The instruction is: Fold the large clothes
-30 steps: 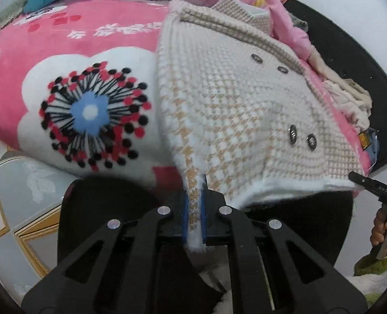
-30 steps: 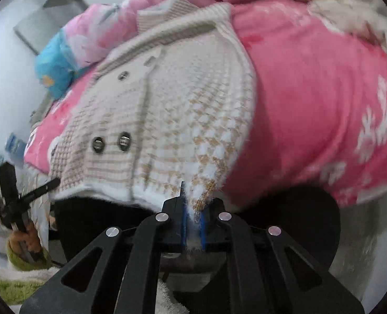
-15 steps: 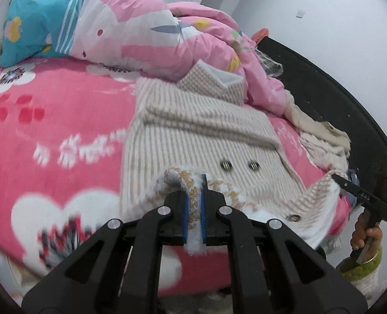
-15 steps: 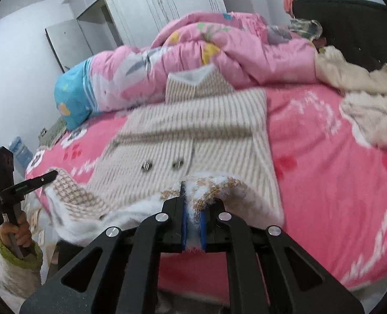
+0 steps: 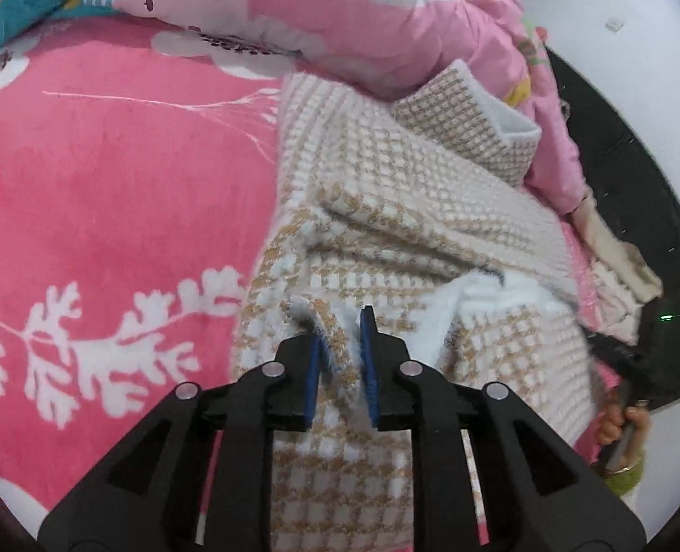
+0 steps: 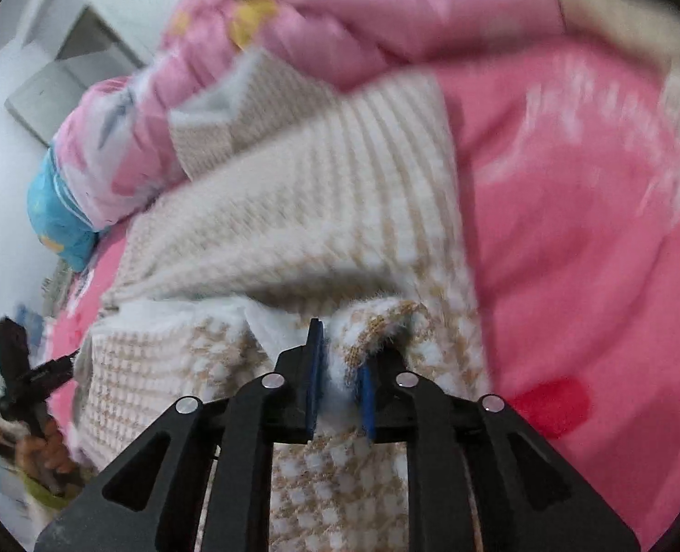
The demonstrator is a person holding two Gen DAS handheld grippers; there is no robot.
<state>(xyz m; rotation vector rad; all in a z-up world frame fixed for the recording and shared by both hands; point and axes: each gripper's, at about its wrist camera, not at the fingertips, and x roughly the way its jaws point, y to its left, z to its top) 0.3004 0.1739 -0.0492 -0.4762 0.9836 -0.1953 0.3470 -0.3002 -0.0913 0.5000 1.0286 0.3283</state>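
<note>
Item: knitted coat (image 5: 386, 211), beige-and-white check, fleecy white lining, lying on the bed's pink floral blanket (image 5: 110, 211), collar toward the heaped pink quilt (image 5: 363, 14).

Progress: bottom hem now lies doubled up over the body, white lining showing along the turned edge; the buttons are covered. I judge this first lengthwise fold laid but not yet let go. Left to do, by my reckoning: release, smooth, fold again into a compact bundle. Sleeves cannot be made out.

Left tongs (image 5: 342, 349): jaws have just been opening; a hem corner sits loosely between the blue pads, with a gap at one pad.

Right tongs (image 6: 340, 359): jaws likewise just opening; the opposite hem corner bunches between them, no longer pinched flat.

Condition: thick, soft, holds a rounded crease. Right view blurred.

Background: blue pillow (image 6: 59, 216), pale garments (image 5: 616, 253) at the bed's far edge.
</note>
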